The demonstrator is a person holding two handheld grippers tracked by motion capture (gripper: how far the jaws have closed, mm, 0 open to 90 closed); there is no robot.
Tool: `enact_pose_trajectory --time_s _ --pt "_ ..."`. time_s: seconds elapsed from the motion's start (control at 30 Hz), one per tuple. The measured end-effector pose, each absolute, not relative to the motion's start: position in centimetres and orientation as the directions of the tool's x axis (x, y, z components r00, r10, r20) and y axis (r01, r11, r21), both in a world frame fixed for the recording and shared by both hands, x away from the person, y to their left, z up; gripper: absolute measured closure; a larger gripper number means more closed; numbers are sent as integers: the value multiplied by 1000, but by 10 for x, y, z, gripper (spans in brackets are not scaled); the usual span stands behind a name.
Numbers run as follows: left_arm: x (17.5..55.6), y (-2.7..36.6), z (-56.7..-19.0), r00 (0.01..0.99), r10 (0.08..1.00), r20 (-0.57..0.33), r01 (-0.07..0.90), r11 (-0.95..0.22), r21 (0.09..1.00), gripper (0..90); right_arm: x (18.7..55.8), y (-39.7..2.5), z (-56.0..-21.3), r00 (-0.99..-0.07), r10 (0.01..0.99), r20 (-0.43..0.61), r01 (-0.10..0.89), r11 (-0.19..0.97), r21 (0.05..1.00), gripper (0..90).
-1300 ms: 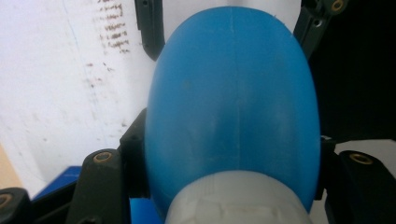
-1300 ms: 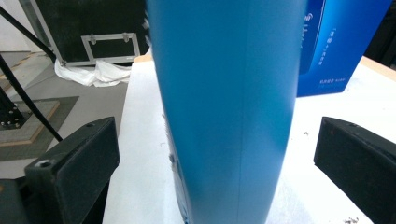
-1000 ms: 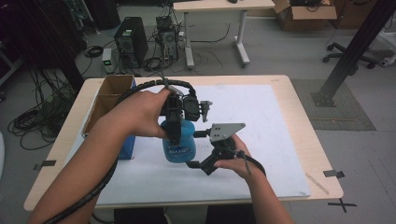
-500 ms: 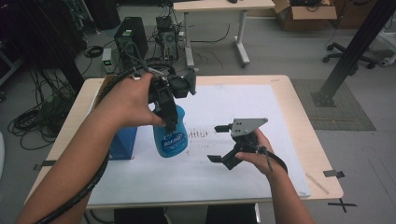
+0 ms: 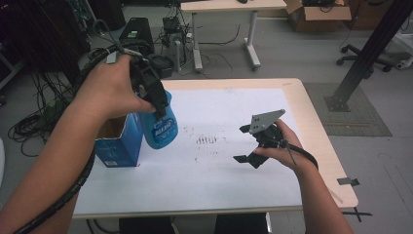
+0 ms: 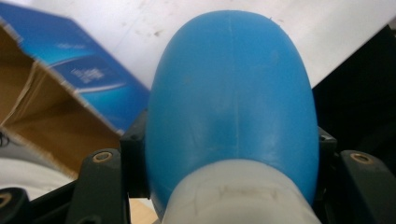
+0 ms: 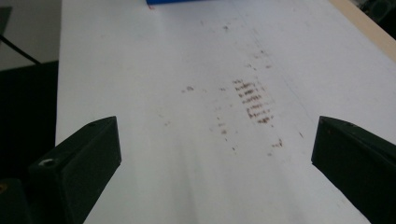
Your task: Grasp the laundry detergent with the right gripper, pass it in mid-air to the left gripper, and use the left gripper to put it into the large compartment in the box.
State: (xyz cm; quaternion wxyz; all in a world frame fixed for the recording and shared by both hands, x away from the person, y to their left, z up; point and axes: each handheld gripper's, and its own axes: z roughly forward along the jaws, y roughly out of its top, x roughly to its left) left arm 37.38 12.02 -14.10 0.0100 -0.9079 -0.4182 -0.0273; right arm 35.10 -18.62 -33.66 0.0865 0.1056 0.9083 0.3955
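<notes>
A blue spray bottle (image 5: 161, 127) hangs in the air, tilted, just right of an open blue cardboard box (image 5: 116, 146) at the table's left. My left gripper (image 5: 152, 95) is shut on the bottle near its white neck. In the left gripper view the bottle (image 6: 231, 102) sits between the jaws of the left gripper (image 6: 229, 151), with the box (image 6: 88, 79) below and to the left. My right gripper (image 5: 242, 144) is held open over the white sheet, well to the right of the bottle. The right gripper (image 7: 217, 154) has nothing between its jaws.
A white sheet (image 5: 219, 170) covers most of the wooden table (image 5: 319, 126) and carries brown smudges (image 7: 252, 100) in its middle. Past the far edge there are cables, a computer case (image 5: 139, 29) and another table (image 5: 229, 9) on the floor.
My left gripper has carried the bottle left and upward, up to the box. My right gripper has drawn away to the right and stays open.
</notes>
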Motion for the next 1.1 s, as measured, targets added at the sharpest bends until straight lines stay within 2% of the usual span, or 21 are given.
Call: enact_pose_trajectory --time_s 0.2,0.43,0.6,0.83,1.1 --pt "379 140 -125 579 814 54 814 -581 27 386 361 -193 -323 -959 264 -105 131 739 661 22" --pt "381 157 -115 540 840 56 839 -543 37 386 365 -195 -314 -956 261 -130 138 797 588 36" --pt "384 173 -108 488 872 42 871 -489 35 386 370 -197 -311 -963 239 -126 150 862 484 50" --pt "390 202 -91 357 934 38 933 -358 43 386 373 -200 -302 -969 215 -122 147 898 415 60" --pt "396 221 -75 247 968 33 967 -249 56 386 376 -204 -300 -969 215 -123 154 911 383 62"
